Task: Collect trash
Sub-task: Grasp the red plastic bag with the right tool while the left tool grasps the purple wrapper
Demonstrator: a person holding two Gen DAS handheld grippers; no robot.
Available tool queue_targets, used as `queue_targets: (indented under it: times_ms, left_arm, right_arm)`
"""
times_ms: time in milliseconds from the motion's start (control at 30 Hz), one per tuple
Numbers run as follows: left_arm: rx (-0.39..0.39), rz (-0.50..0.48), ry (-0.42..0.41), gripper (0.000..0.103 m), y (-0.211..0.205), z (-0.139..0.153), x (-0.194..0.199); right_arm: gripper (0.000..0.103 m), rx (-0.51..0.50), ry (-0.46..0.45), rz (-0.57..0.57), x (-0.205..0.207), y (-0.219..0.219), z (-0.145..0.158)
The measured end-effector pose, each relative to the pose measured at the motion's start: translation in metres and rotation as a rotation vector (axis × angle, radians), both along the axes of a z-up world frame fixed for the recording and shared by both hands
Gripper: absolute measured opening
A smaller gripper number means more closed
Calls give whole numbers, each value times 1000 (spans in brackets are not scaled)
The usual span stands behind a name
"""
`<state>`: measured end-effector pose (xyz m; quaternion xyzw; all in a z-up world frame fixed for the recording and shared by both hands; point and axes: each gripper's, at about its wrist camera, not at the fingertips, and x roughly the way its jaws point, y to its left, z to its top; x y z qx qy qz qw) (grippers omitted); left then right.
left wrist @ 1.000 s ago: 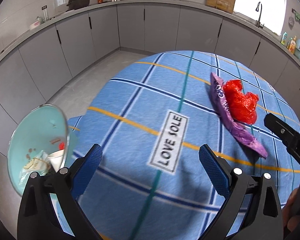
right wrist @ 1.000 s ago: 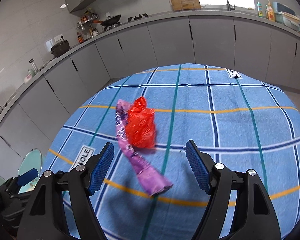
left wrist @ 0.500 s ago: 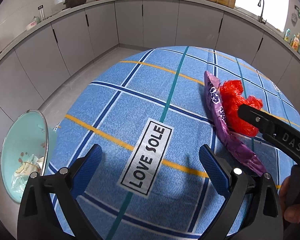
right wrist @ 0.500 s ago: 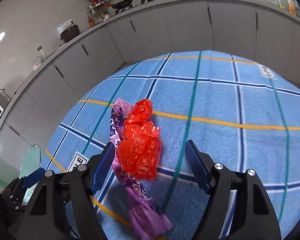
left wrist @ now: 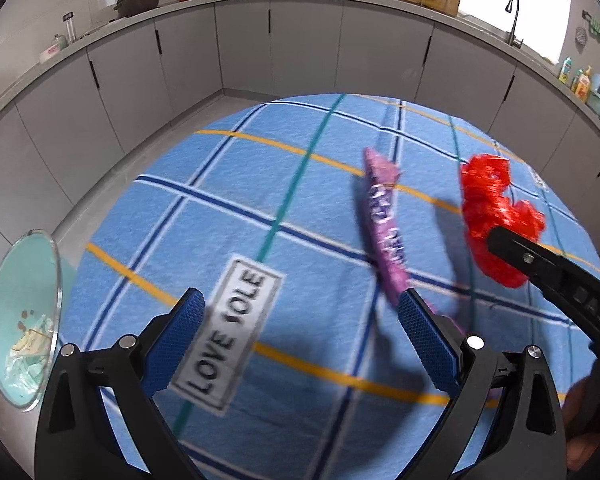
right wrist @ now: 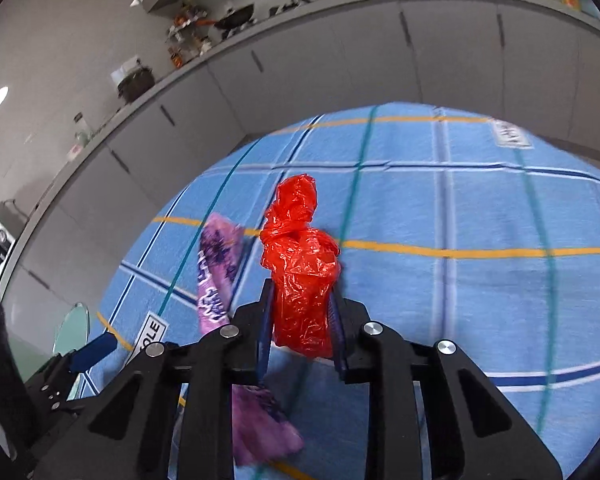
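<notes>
A crumpled red plastic bag sits between the blue pads of my right gripper, whose jaws are closing and press on it. The same red bag shows at the right of the left wrist view, held above the cloth by the right gripper's black finger. A purple snack wrapper lies flat on the blue checked tablecloth, also seen as the purple wrapper left of the bag. My left gripper hangs open over the cloth, its right pad near the wrapper's near end.
A glass-lidded bin with crumpled trash inside stands off the table's left edge. Grey kitchen cabinets curve around the far side. A "LOVE SOLE" label is printed on the cloth. A person's hand shows at the lower right.
My right gripper moved in over the red bag and closed on it, lifting it off the purple wrapper. The left gripper drifted right toward the wrapper and stayed open.
</notes>
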<state>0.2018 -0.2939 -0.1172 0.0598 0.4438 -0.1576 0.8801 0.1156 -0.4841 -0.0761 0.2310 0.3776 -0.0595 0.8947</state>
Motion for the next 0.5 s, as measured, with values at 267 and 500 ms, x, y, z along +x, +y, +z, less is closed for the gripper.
queue_targets:
  times_ms: [267,500]
  left_arm:
    - [-65,-38,-2,82,-39,1,-3]
    - [-36,-30,49,65,-64,-22,3]
  right_arm:
    - [26,-85,-17,-65,-34,-14,11]
    - [26,-61,-40,-110,-53,-24,14]
